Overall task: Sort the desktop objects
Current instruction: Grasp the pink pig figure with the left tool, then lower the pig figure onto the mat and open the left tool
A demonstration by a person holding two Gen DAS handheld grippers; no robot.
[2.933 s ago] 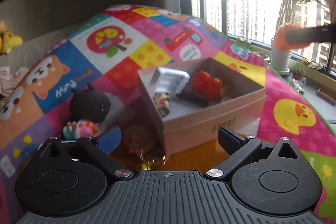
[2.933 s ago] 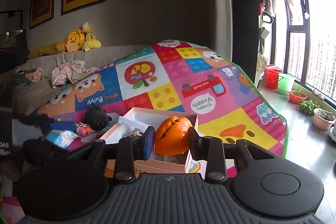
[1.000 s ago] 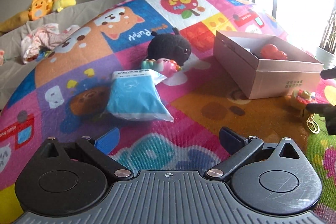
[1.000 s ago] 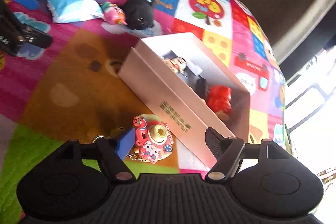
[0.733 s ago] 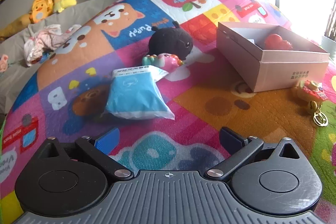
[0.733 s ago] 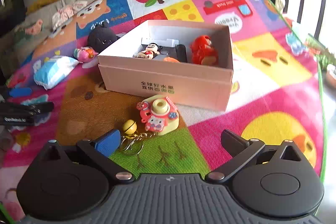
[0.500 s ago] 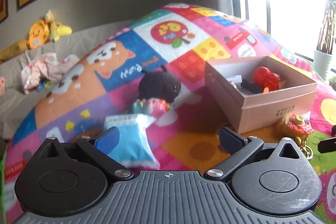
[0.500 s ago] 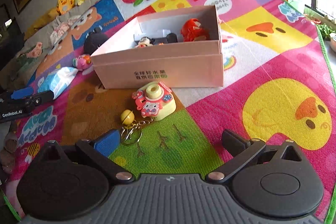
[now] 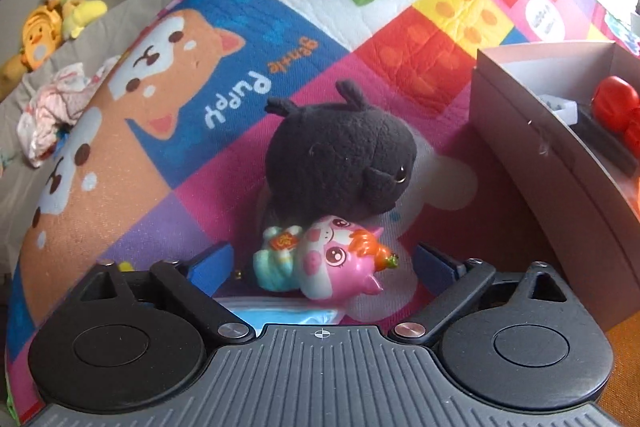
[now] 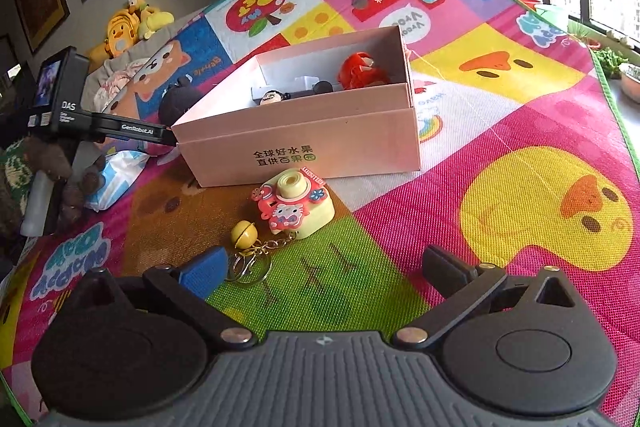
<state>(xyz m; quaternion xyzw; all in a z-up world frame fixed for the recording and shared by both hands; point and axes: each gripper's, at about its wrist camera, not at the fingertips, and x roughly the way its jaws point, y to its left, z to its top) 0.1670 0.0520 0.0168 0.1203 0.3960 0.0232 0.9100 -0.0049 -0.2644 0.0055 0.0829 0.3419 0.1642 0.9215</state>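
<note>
My left gripper [image 9: 322, 261] is open, its fingers on either side of a pink and teal pig toy [image 9: 320, 259] lying on the mat, not clamped. A black plush [image 9: 340, 159] sits just beyond it. A blue tissue pack [image 9: 280, 313] lies under the gripper. The pink box [image 10: 304, 123] holds a red toy [image 10: 360, 71] and a small figure [image 10: 272, 97]. My right gripper [image 10: 324, 269] is open and empty, just short of a yellow camera keychain [image 10: 296, 203] with a bell [image 10: 244, 233] in front of the box. The left gripper's body [image 10: 100, 127] shows left of the box.
The box wall [image 9: 560, 195] stands close on the right of the left gripper. Yellow duck plushes [image 10: 128, 23] and crumpled clothes [image 9: 52, 107] lie on the grey sofa behind the colourful mat [image 10: 520, 147]. Potted plants [image 10: 624, 67] stand by the window at right.
My left gripper has moved forward and down over the tissue pack, so the pig toy now lies between its fingers. My right gripper has moved closer to the camera keychain.
</note>
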